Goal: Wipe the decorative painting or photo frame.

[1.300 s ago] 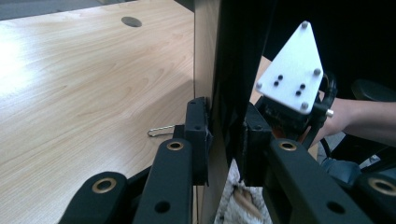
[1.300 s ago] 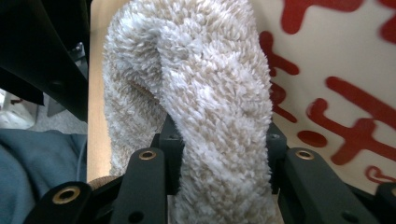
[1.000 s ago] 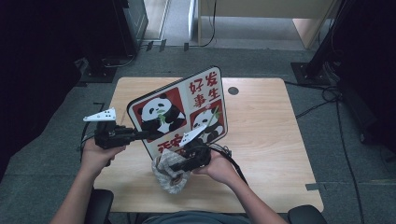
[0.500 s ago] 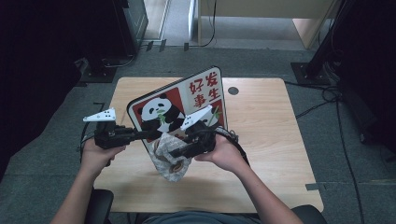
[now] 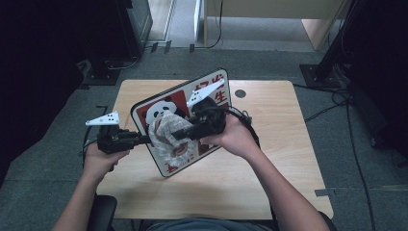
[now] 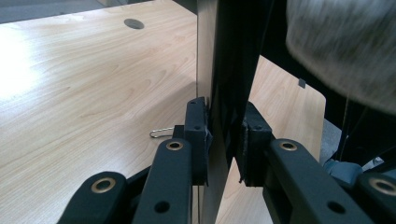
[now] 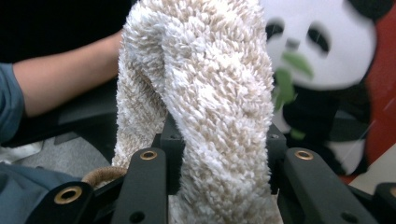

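Board: we've got the panda board (image 5: 169, 109) held up on edge off the counter (image 5: 269, 159), printed face turned toward our right side.
Left gripper (image 5: 144, 140): closed on the board's near-left edge; in the left gripper view the fingers (image 6: 198, 135) pinch the panel from both faces.
Right gripper (image 5: 179, 135): clamped shut on the fluffy cloth (image 5: 166, 137); in the right gripper view the cloth (image 7: 205, 107) bulges up between the fingers (image 7: 171, 154).
Cloth position: bunched against the printed face, low-centre, over the panda's lower body; contact looks likely but we can't confirm it from above.
Key relation: the board face lies straight ahead of the right fingers, with the cloth between them. The right hand (image 5: 234, 138) is the working one; the left only braces.
Board axis: long axis runs from the near-left bottom corner to the far-right top corner, where the red characters sit. The panel stands steep, leaning slightly away from us.
Cloth axis: hangs lengthwise along the fingers, with its free end draped downward.
Judgement: wiping the face is the step in hand; the next stroke should run along the board's long axis, toward the characters.
Risk: push hard and the panel may pivot in the left grip.
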`<action>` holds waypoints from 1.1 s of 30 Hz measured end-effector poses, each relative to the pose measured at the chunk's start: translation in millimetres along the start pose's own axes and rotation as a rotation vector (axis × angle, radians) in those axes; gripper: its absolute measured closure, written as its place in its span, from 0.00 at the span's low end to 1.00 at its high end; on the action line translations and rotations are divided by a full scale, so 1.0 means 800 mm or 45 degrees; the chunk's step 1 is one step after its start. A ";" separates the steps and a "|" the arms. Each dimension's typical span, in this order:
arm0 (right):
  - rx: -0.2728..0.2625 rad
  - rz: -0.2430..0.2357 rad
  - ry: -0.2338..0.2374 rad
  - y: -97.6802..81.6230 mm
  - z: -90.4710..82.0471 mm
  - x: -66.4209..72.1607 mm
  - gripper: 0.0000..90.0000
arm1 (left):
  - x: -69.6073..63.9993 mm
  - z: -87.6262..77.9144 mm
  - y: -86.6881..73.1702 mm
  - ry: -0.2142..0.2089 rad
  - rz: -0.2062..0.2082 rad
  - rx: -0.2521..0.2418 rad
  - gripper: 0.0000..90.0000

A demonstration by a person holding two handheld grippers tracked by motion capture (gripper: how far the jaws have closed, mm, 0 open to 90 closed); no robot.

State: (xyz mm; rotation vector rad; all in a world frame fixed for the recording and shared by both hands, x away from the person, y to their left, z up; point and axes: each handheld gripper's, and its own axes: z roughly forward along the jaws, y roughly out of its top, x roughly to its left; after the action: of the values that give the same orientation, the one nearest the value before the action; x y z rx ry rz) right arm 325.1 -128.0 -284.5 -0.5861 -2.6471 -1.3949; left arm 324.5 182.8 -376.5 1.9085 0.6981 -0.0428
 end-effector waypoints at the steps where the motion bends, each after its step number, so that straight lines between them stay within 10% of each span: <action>1: -0.007 -0.007 -0.002 0.006 -0.003 0.001 0.72 | 0.000 0.000 0.000 0.001 0.002 0.001 0.86; 14: -0.086 -0.057 -0.072 0.089 -0.028 -0.003 0.72 | -0.001 0.000 0.000 0.012 0.018 -0.005 0.86; 33: 0.026 0.127 -0.120 0.154 0.037 -0.032 0.68 | 0.000 -0.001 -0.001 0.018 0.027 0.001 0.86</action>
State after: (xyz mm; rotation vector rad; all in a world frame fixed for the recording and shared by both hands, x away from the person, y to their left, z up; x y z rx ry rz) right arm 397.9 -48.5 -212.8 -0.7890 -2.6583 -1.3435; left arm 323.8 183.6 -376.9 1.9184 0.6872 -0.0157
